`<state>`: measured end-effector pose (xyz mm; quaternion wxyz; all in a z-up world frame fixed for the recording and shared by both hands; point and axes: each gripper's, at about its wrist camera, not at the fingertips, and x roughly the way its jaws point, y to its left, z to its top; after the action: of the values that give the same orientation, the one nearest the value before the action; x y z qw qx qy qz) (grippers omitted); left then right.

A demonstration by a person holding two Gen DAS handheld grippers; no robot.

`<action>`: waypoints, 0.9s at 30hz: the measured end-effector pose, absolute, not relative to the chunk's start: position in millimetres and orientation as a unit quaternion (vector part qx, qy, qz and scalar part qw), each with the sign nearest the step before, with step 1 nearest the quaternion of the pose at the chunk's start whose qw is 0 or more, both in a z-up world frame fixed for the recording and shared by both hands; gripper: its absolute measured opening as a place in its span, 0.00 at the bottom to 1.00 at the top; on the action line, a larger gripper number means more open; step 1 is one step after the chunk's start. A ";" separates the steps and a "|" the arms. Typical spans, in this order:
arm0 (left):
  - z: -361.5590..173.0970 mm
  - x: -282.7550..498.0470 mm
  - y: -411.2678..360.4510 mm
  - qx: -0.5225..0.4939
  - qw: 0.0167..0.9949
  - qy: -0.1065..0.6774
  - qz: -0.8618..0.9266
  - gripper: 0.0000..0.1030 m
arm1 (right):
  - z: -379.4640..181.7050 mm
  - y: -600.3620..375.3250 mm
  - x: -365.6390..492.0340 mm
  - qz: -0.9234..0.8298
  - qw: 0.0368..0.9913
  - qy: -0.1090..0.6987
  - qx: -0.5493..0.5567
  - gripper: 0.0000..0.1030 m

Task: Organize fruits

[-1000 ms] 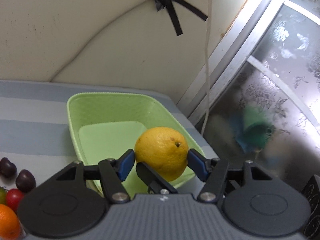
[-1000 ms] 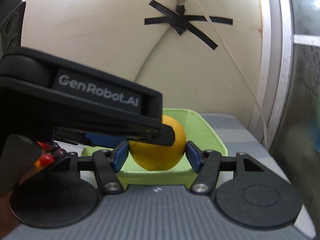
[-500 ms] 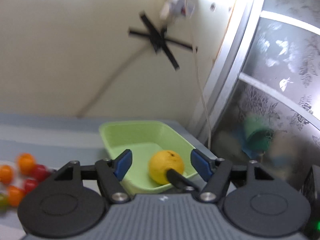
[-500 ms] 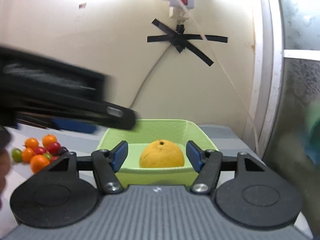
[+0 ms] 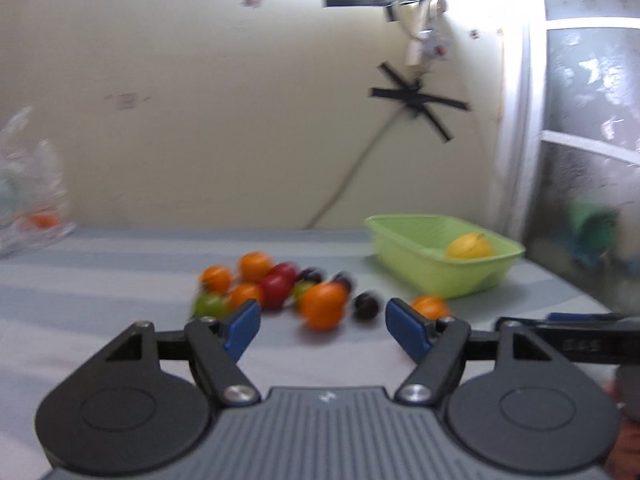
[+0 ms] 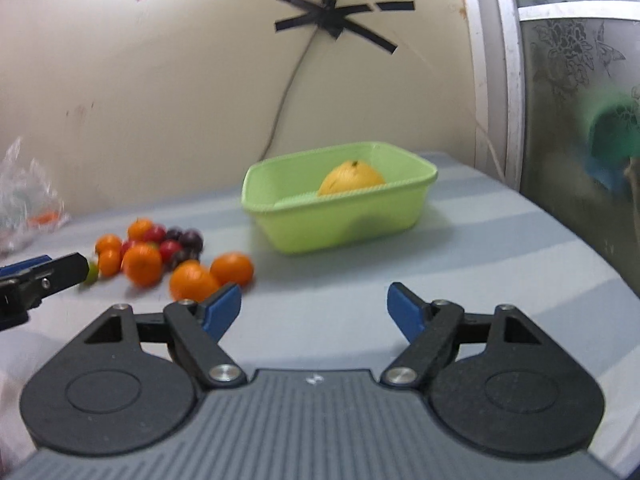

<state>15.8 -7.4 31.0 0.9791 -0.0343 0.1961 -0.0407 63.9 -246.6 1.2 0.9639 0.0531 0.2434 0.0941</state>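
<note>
Striped blue-grey desk (image 6: 460,240) against a cream wall. One large yellow fruit (image 6: 352,178) already lies in the green tub (image 6: 340,220) near the desk's far right corner. Loose oranges, red and dark fruits form a pile (image 5: 280,284) mid-desk, left of the tub. Both the left gripper (image 5: 320,326) and the right gripper (image 6: 314,310) are opening, with nothing between the jaws. Risk: round fruits packed together may roll toward an edge if nudged during a grab.
</note>
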 end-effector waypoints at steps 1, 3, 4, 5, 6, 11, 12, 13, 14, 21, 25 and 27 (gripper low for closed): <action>27.7 13.4 -4.9 -0.037 0.979 0.198 -0.030 0.69 | 0.0 -243.0 62.0 0.094 0.963 0.247 0.048 0.80; 23.5 11.3 0.5 -0.040 0.979 0.199 -0.009 0.69 | -3.1 -236.2 54.5 0.091 0.962 0.254 0.039 0.80; 21.2 7.8 5.4 -0.045 0.979 0.200 -0.004 0.69 | -4.7 -232.6 51.4 0.090 0.961 0.258 0.034 0.80; 21.5 6.7 8.3 -0.053 0.979 0.198 0.000 0.71 | -5.7 -229.7 50.0 0.088 0.961 0.261 0.029 0.80; 21.3 6.4 10.0 -0.054 0.979 0.196 0.008 0.72 | -5.6 -225.9 47.1 0.085 0.961 0.263 0.024 0.80; 19.9 4.2 10.1 -0.046 0.980 0.192 0.033 0.73 | -6.8 -220.0 45.8 0.080 0.959 0.270 0.008 0.80; 19.9 4.8 10.5 -0.043 0.980 0.191 0.034 0.74 | -7.0 -219.3 45.8 0.078 0.959 0.271 0.007 0.80; 19.5 4.9 10.4 -0.042 0.980 0.190 0.036 0.75 | -7.3 -219.4 46.6 0.076 0.959 0.273 0.008 0.80; 19.5 5.2 10.6 -0.042 0.980 0.191 0.039 0.75 | -8.0 -219.3 47.3 0.075 0.958 0.276 0.008 0.80; 19.6 4.2 10.7 -0.037 0.981 0.186 0.047 0.80 | -10.8 -217.7 49.3 0.075 0.957 0.281 0.000 0.81; 20.1 3.8 7.9 -0.026 0.982 0.184 0.047 0.83 | -11.2 -216.2 48.5 0.075 0.957 0.281 -0.008 0.81; 20.3 5.1 9.6 -0.025 0.981 0.185 0.046 0.84 | -11.6 -216.0 49.1 0.077 0.956 0.282 -0.011 0.81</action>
<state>5.1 9.6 20.3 0.9814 -0.0247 0.1847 0.0457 49.1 -216.0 -11.6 0.9563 -0.0106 0.2820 0.0765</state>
